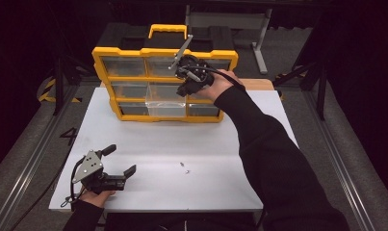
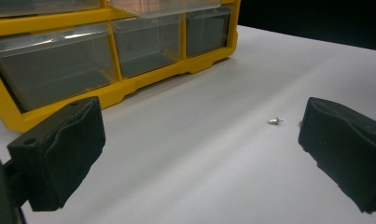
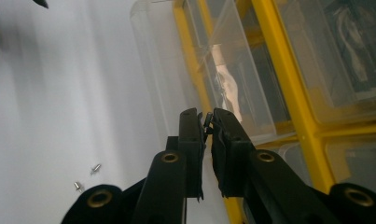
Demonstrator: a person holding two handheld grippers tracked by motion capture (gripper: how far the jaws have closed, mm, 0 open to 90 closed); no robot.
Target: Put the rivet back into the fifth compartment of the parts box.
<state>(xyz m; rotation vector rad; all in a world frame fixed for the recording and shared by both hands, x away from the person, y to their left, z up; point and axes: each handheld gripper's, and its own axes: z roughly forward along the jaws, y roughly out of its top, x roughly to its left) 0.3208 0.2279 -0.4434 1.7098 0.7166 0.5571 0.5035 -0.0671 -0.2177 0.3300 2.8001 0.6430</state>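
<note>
the right gripper (image 3: pixel 208 122), at the top centre of the high view, pinches a small screw (image 3: pixel 207 122) over the yellow drawer box (image 1: pixel 101 61), while the left gripper (image 1: pixel 120 161), wide open and empty, rests at the lower left of the worktop (image 1: pixel 206 192) near two loose screws (image 1: pixel 184 167).

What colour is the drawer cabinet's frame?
Yellow frame, with clear drawers; the high view shows it best.

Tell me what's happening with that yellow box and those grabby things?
A person is sorting tiny metal screws into a yellow drawer organizer. The right gripper is up by the organizer, jaws pinched on a small dark part over a clear drawer that is pulled out. The left gripper rests open near the table's front edge. Two small screws lie loose on the white tabletop.
</note>
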